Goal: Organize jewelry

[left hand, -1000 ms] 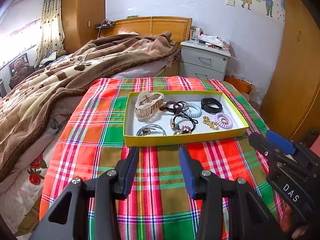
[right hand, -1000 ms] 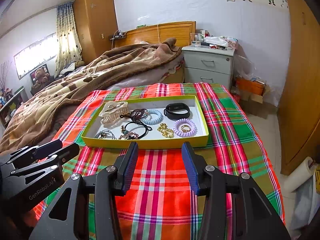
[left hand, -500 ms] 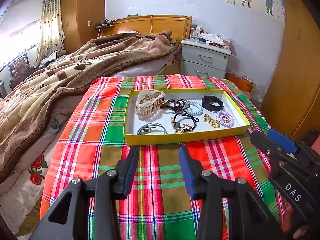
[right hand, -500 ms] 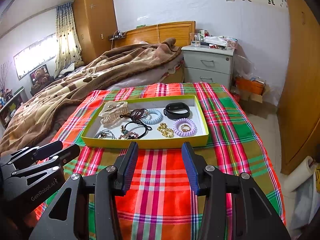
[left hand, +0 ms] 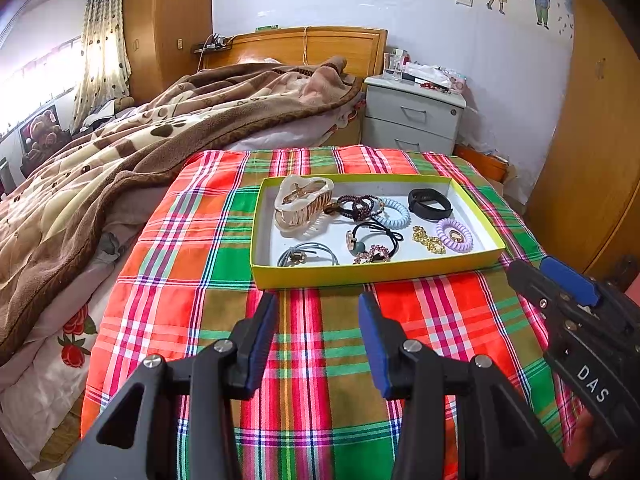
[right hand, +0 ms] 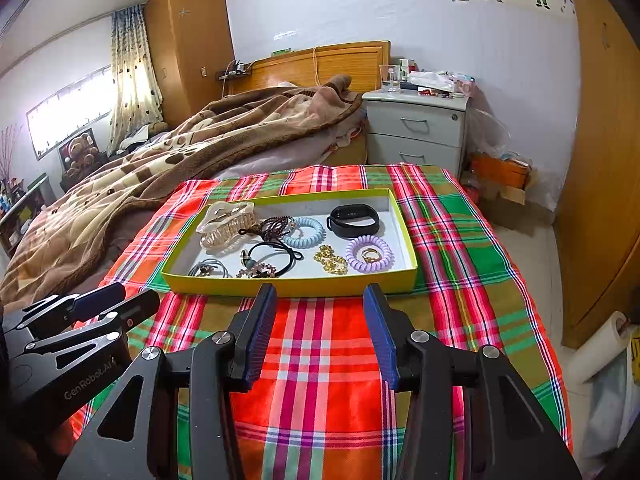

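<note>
Both grippers: we've got the left gripper (left hand: 316, 336) and right gripper (right hand: 320, 330) spread wide, empty.
Jewelry: all inside the yellow tray (right hand: 288, 286).
Tray from fingers: straight ahead, long side crosswise; right looks nearer.

Bed (left hand: 132, 216) running back to a wooden headboard, near end spread with a bright plaid cloth (left hand: 320, 360) in red, green and orange checks, flat and smooth. Sitting straight on that cloth, toward its far half, a shallow yellow-green tray (left hand: 376, 274), long side facing front, holding hair ties and a claw clip. Heaped over the left and far part of the mattress, a brown paw-print blanket (left hand: 120, 152), its edge just beside the cloth's left border, with a rose-patterned sheet (left hand: 60, 344) showing at the near left corner
</note>
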`<state>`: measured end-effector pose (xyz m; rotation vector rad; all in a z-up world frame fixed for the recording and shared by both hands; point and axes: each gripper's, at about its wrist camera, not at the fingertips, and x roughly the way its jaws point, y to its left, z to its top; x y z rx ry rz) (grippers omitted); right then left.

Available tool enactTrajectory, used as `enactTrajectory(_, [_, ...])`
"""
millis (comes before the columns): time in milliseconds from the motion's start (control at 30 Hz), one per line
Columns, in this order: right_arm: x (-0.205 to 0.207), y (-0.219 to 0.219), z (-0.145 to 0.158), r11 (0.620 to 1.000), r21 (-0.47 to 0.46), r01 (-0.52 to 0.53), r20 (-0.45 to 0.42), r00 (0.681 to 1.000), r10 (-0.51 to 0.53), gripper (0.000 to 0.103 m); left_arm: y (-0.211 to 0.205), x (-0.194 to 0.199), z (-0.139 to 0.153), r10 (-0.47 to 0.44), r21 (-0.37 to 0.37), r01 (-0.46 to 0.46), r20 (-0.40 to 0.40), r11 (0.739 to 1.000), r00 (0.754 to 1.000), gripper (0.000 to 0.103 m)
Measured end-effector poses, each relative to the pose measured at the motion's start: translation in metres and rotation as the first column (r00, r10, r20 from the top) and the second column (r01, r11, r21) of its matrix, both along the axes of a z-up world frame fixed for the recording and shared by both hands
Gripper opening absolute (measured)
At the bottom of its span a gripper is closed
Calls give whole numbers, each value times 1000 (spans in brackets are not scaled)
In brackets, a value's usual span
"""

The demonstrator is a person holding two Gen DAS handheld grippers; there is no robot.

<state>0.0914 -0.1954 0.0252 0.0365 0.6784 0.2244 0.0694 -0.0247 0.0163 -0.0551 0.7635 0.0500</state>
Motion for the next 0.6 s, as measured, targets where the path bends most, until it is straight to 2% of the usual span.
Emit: enactTrajectory(600, [1,-1,-1,1000,3,4,0,1000,-4,46,2,2,-2,6,-6,-6,-9,1000,1000,44])
